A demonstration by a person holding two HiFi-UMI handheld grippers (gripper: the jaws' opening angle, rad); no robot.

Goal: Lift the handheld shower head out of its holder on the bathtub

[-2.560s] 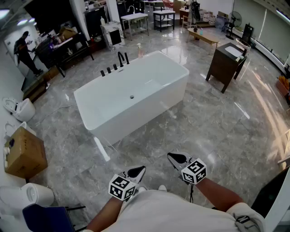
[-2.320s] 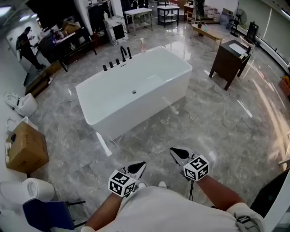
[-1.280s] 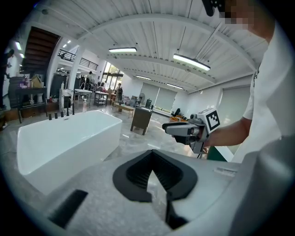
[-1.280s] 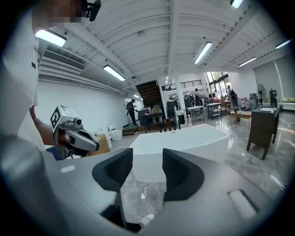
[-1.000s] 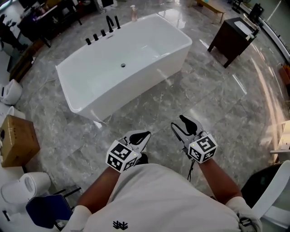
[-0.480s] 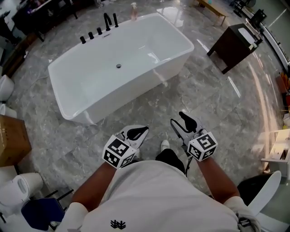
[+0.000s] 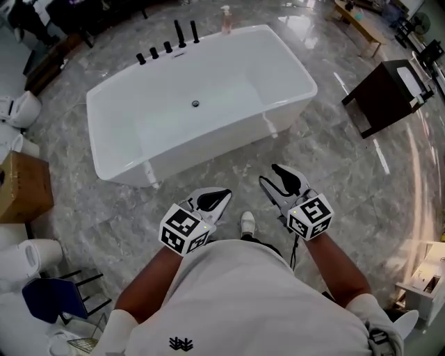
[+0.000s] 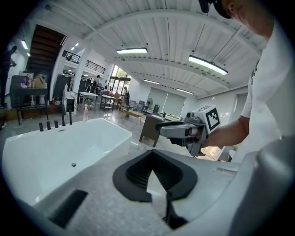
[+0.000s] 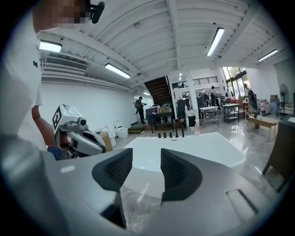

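The white bathtub [image 7: 118, 163] stands on the marble floor ahead of me. Black fittings line its far rim, and the slim black handheld shower head [image 7: 194, 31] stands upright in its holder at the right end of the row, beside the curved spout [image 7: 179, 33]. The shower head also shows in the left gripper view [image 8: 70, 118] and the right gripper view [image 9: 182, 132]. Both grippers hang well short of the tub's near side. My left gripper [image 7: 222, 196] is shut with its tips touching and nothing in it [image 8: 152, 152]. My right gripper [image 7: 268, 174] is open and empty [image 9: 146, 152].
A pink bottle [image 7: 226, 19] stands on the floor behind the tub. A dark vanity cabinet [image 7: 389, 97] is at the right. A cardboard box [image 7: 24, 188] and white toilets [image 7: 24, 111] sit at the left. A person stands far off by the stairs [image 9: 139, 109].
I have walked closer to the tub, which has grown in view and shifted right. Both grippers were carried along with me, and their jaws look unchanged.
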